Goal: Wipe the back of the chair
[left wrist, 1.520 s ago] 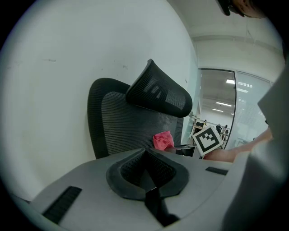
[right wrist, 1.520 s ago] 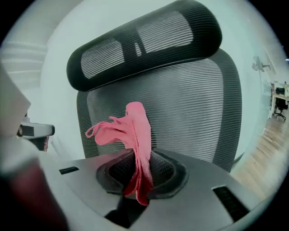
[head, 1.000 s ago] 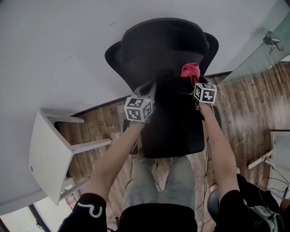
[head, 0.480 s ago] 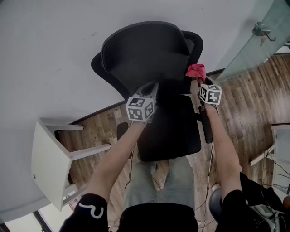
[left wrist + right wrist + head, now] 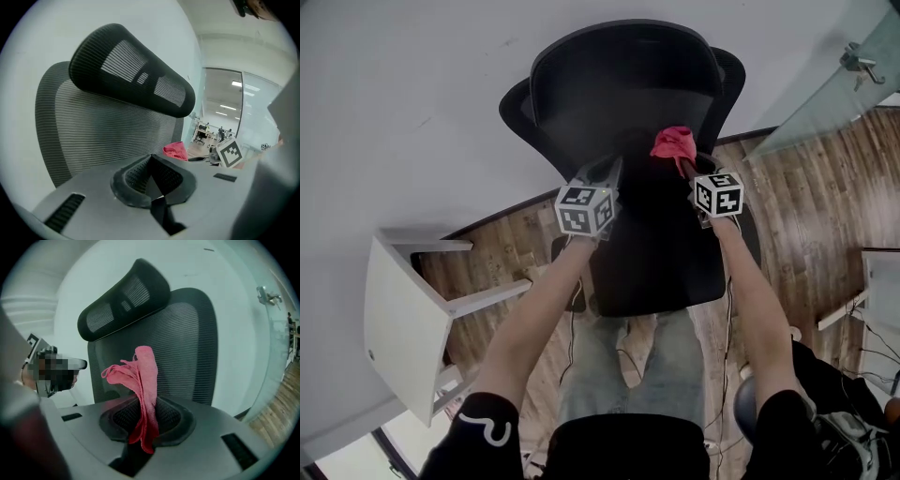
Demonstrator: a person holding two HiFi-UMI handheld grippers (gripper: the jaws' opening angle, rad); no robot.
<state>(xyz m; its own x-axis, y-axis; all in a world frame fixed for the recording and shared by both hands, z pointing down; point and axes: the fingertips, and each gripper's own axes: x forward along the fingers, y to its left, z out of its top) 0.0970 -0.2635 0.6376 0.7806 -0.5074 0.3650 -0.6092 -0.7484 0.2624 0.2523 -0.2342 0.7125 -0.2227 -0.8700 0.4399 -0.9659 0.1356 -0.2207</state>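
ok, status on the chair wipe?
Right gripper shut on pink cloth, up at the chair back, contact unclear. Left gripper shut, empty. Nothing in the way.

The chair (image 5: 623, 94) is a black office chair standing upright before a pale wall, with a ribbed mesh backrest (image 5: 108, 136), a curved mesh headrest (image 5: 131, 70) above it and a dark seat (image 5: 661, 267) below. The cloth (image 5: 140, 380) is a red-pink rag, bunched and folded, pinched between the closed jaws of the right gripper (image 5: 143, 423) so that its loose end stands up and flops leftward. It hangs close before the right lower part of the backrest; whether it touches the mesh cannot be told.
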